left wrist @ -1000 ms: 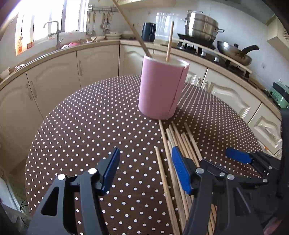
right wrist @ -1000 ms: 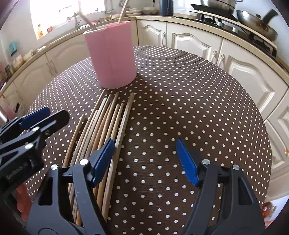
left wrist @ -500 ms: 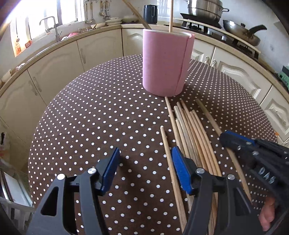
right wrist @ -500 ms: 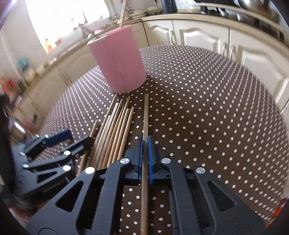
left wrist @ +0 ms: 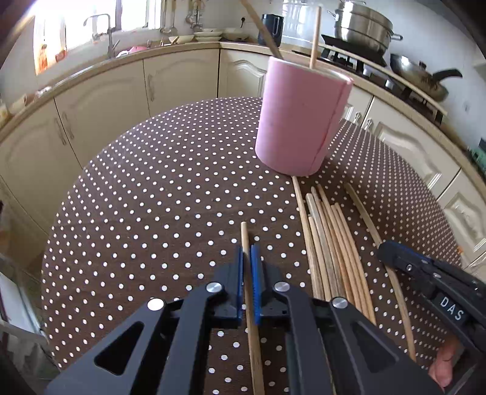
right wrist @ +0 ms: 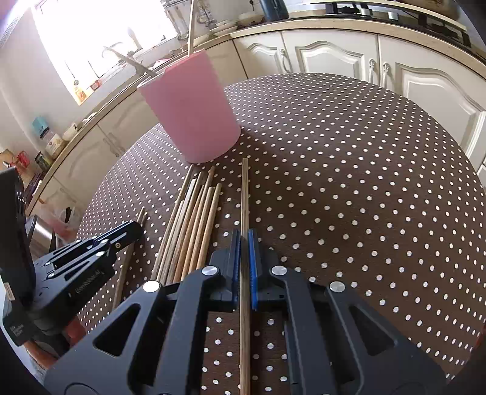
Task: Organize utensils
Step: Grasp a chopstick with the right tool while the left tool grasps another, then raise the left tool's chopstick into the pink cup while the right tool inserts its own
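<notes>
A pink holder (left wrist: 300, 118) (right wrist: 191, 112) stands on the dotted table with two wooden chopsticks (left wrist: 314, 33) sticking out of it. Several more chopsticks (left wrist: 331, 243) (right wrist: 194, 224) lie in a loose bundle in front of it. My left gripper (left wrist: 246, 252) is shut on a single chopstick (left wrist: 244, 234) lying left of the bundle. My right gripper (right wrist: 244, 237) is shut on another chopstick (right wrist: 244, 194) right of the bundle; its tip points toward the holder. Each gripper shows at the edge of the other's view, the right gripper (left wrist: 391, 252) and the left gripper (right wrist: 133, 228).
The round table (left wrist: 158, 194) has a brown cloth with white dots. Cream cabinets (left wrist: 100, 100) and a counter curve behind it, with a sink tap (left wrist: 103, 30), pots and a pan (left wrist: 364, 24) on a stove. A person's fingers (left wrist: 443, 364) hold the right gripper.
Both grippers went from open to shut. The right one closed on its chopstick first, then the left one shifted onto the lone chopstick and closed on it.
</notes>
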`<state>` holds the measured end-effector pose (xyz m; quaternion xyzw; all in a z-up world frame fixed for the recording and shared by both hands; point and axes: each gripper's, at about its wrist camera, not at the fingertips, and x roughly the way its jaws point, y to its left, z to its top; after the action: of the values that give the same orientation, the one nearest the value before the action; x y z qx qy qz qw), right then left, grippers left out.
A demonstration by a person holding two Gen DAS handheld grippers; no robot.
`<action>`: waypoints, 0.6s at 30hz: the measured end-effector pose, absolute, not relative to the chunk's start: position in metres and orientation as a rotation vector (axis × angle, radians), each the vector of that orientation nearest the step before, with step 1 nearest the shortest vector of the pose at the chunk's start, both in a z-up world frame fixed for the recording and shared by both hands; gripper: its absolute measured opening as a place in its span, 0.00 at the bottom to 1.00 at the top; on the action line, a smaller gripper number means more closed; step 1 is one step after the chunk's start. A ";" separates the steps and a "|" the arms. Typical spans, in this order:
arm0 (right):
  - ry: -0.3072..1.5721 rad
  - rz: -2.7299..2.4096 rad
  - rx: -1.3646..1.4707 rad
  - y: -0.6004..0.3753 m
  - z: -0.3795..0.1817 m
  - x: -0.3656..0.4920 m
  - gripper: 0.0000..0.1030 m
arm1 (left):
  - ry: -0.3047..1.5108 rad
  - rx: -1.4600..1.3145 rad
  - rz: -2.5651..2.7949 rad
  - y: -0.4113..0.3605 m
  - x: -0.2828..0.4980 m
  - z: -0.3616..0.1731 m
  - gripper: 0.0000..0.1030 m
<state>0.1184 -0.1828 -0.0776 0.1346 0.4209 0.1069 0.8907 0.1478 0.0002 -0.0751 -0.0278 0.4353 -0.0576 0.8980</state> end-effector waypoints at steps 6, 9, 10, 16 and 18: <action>0.785 0.212 0.250 -0.184 -0.062 0.108 0.06 | 0.868 -0.076 -0.148 0.006 0.140 -0.071 0.05; 0.764 0.205 0.255 -0.186 -0.056 0.107 0.06 | 0.805 -0.073 -0.162 0.007 0.130 -0.060 0.05; 0.757 0.200 0.261 -0.188 -0.054 0.106 0.06 | 0.785 -0.075 -0.166 0.007 0.128 -0.056 0.05; 0.698 0.182 0.258 -0.196 -0.035 0.105 0.06 | 0.612 -0.077 -0.215 0.006 0.110 -0.019 0.05; 0.664 0.183 0.254 -0.197 -0.025 0.103 0.06 | 0.571 -0.076 -0.221 0.006 0.106 -0.009 0.05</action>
<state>0.1032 -0.1966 -0.0251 0.1240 0.3246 0.0895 0.9334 0.1055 0.0057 -0.0088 -0.0376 0.2811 -0.1087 0.9527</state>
